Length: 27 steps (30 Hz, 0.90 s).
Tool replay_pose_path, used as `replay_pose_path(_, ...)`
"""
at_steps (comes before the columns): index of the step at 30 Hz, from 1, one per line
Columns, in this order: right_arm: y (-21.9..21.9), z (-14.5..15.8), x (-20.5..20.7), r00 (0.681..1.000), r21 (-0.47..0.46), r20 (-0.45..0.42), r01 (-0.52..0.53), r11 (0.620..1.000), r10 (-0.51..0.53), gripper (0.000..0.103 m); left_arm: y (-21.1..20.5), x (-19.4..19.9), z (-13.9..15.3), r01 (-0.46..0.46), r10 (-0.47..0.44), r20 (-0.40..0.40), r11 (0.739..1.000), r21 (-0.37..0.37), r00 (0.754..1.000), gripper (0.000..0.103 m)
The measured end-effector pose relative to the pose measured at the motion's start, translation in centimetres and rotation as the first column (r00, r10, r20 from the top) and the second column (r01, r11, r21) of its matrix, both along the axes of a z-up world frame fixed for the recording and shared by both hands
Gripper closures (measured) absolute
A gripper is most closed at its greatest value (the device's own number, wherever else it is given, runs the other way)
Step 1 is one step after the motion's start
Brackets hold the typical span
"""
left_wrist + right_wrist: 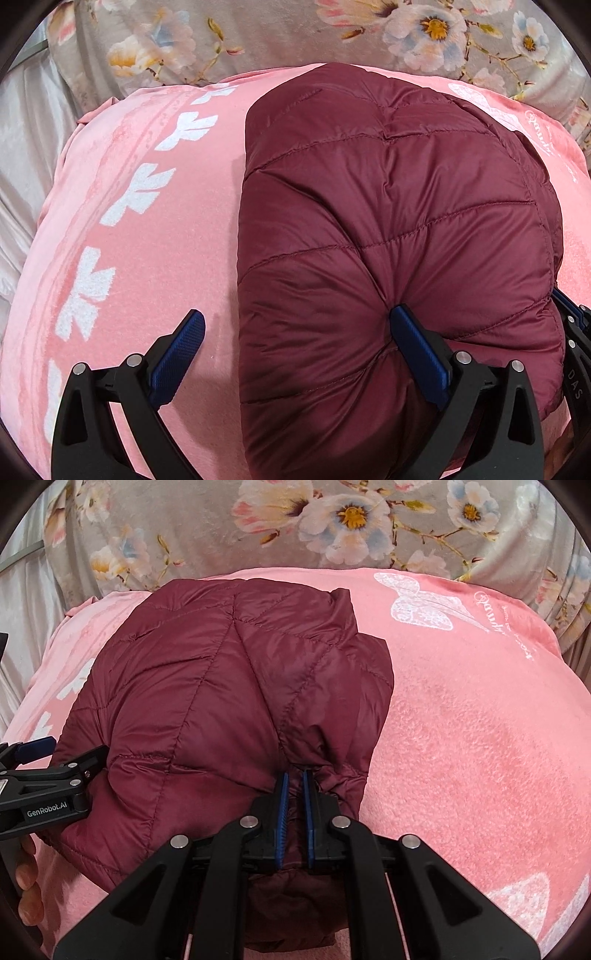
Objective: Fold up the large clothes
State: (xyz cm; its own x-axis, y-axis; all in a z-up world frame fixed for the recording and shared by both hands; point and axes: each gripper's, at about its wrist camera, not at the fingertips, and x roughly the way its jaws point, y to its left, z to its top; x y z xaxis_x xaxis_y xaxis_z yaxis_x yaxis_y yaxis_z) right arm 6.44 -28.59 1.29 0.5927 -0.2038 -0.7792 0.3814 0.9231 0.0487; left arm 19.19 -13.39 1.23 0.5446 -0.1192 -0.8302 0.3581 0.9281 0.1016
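— Where's the jacket point(388, 229) sitting now?

— On the pink blanket point(177, 236), roughly in the middle, folded into a plump maroon bundle. Its far end reaches towards the blanket's far edge, where the floral cover point(258, 33) begins; its near end is right at the two tools.

— And the grippers?

— The right gripper point(294, 794) has its blue pads nearly together, clamped on a bunched bit of the jacket's near edge. The left gripper point(299, 347) is spread wide: one finger is over bare blanket off the bundle's left side, the other is pushed into the quilting, which dimples around it. It grips nothing.

— How do you reckon that thing handles?

— Light and puffy, I'd say. The shell looks like shiny nylon, so probably slippery, and the filling springs back, so a fold may not stay down unless pressed. Nothing fragile about it.

— Where would you grab?

— At a stitched seam or a doubled edge, where the cloth is thinner and the pads can bite. Pinching a fat quilted panel would likely slide off. The near edge the right one has looks a sensible spot.
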Motion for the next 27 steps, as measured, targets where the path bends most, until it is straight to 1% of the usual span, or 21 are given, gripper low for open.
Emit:
replay_pose_path(3, -0.1, 0.0, 0.0, 1.000, 0.007, 0.004, 0.001, 1.000, -0.001, 0.096, 0.1, -0.1, 0.3, -0.004, 0.004, 0.004, 1.000, 0.002, 1.000, 0.005)
replay_pose_path(5, 0.0, 0.1, 0.0, 1.000, -0.002, 0.001, 0.003, 1.000, -0.003, 0.096, 0.2, -0.2, 0.5, -0.009, 0.009, -0.010, 1.000, -0.001, 1.000, 0.005)
replay_pose_path(10, 0.6, 0.6, 0.0, 1.000, -0.043, -0.029, 0.004, 0.999, -0.005, 0.096, 2.1, -0.1, 1.8, -0.031, 0.028, -0.062, 0.998, -0.046, 0.998, 0.005)
replay_pose_path(11, 0.6, 0.8, 0.0, 0.999, -0.042, -0.035, 0.002, 0.999, -0.004, 0.095, 2.4, 0.0, 2.0, -0.037, 0.034, -0.067, 0.998, -0.052, 0.997, 0.005)
replay_pose_path(12, 0.6, 1.1, -0.1, 0.999, -0.038, -0.036, 0.002, 0.999, -0.003, 0.092, 2.9, 0.2, 2.2, -0.047, 0.042, -0.073, 0.997, -0.064, 0.996, 0.005)
replay_pose_path(13, 0.3, 1.6, -0.4, 1.000, -0.014, -0.025, -0.001, 1.000, 0.001, 0.088, 3.2, 0.5, 2.4, -0.052, 0.047, -0.077, 0.996, -0.071, 0.996, 0.005)
replay_pose_path(14, -0.2, 2.0, -0.6, 1.000, 0.016, -0.005, -0.002, 1.000, 0.002, 0.074, 3.7, 1.0, 2.6, -0.063, 0.056, -0.086, 0.995, -0.079, 0.995, 0.005)
replay_pose_path(15, -0.8, 2.5, -1.0, 1.000, 0.055, 0.023, 0.003, 0.998, -0.004, 0.046, 3.9, 1.5, 2.8, -0.068, 0.060, -0.092, 0.994, -0.090, 0.994, 0.005)
replay_pose_path(16, -1.9, 3.2, -1.4, 0.998, 0.104, 0.061, 0.020, 0.994, -0.027, 0.031, 4.3, 2.0, 3.0, -0.074, 0.063, -0.104, 0.991, -0.108, 0.993, 0.005)
replay_pose_path(17, -2.8, 3.6, -1.5, 0.995, 0.138, 0.091, 0.028, 0.990, -0.041, 0.013, 4.5, 2.4, 3.0, -0.078, 0.064, -0.117, 0.989, -0.127, 0.991, 0.005)
replay_pose_path(18, -3.8, 3.8, -1.6, 0.992, 0.181, 0.115, 0.033, 0.983, -0.055, 0.012, 4.7, 3.1, 3.0, -0.079, 0.055, -0.143, 0.983, -0.165, 0.988, 0.005)
replay_pose_path(20, -5.9, 3.6, -1.2, 0.989, 0.288, 0.126, 0.033, 0.957, -0.072, 0.012, 5.0, 4.5, 2.4, -0.077, 0.016, -0.233, 0.964, -0.254, 0.972, 0.005)
replay_pose_path(22, -8.0, 2.0, -0.4, 0.990, 0.433, 0.107, 0.038, 0.901, -0.093, 0.012, 4.9, 5.6, 1.4, -0.094, -0.009, -0.310, 0.945, -0.315, 0.951, 0.005)
replay_pose_path(23, -8.6, 1.1, 0.1, 0.992, 0.483, 0.083, 0.046, 0.874, -0.098, 0.012, 4.7, 5.8, 1.1, -0.098, -0.018, -0.328, 0.937, -0.336, 0.945, 0.005)
replay_pose_path(25, -9.1, -0.2, 0.7, 0.994, 0.548, 0.063, 0.042, 0.835, -0.091, 0.012, 4.2, 6.0, 0.5, -0.091, -0.050, -0.351, 0.923, -0.373, 0.935, 0.005)
replay_pose_path(26, -9.0, -1.2, 1.2, 0.995, 0.599, 0.063, 0.024, 0.800, -0.077, 0.012, 3.8, 6.1, 0.2, -0.088, -0.069, -0.367, 0.915, -0.394, 0.928, 0.005)
replay_pose_path(27, -8.8, -1.4, 1.5, 0.995, 0.613, 0.068, 0.015, 0.790, -0.072, 0.011, 3.5, 6.2, -0.1, -0.084, -0.089, -0.379, 0.906, -0.416, 0.921, 0.005)
